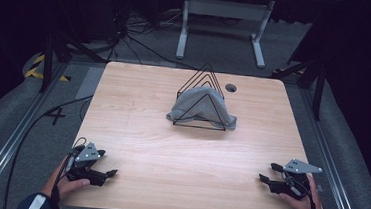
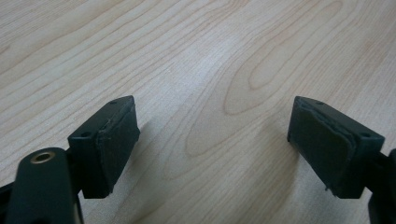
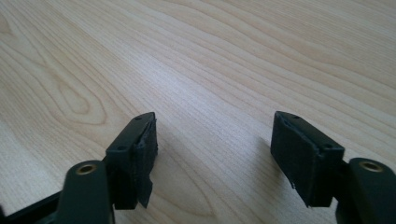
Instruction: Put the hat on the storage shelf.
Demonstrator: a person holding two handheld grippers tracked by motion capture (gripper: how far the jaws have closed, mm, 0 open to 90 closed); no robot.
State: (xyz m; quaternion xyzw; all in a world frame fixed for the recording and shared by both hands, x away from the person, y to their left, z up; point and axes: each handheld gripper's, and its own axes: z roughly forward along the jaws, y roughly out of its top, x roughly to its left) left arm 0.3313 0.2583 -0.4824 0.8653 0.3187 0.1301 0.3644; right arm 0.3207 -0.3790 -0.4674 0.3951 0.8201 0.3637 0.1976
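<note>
A grey cloth (image 1: 202, 107) lies draped over a black wire rack (image 1: 201, 97) of triangular hoops at the far middle of the wooden table (image 1: 160, 147). My left gripper (image 1: 107, 164) rests low at the near left corner, held by a hand. In the left gripper view it (image 2: 212, 149) stands open, bare wood between its pads. My right gripper (image 1: 268, 172) sits at the near right corner in the other hand. Its jaws are wide apart in the right gripper view (image 3: 212, 158), nothing between them. Both are far from the cloth.
A round cable hole (image 1: 231, 87) lies in the table just right of the rack. Beyond the far edge stand a white frame's legs (image 1: 220, 22) and loose cables (image 1: 129, 35) on the grey floor. Metal rails (image 1: 4, 150) run along both sides.
</note>
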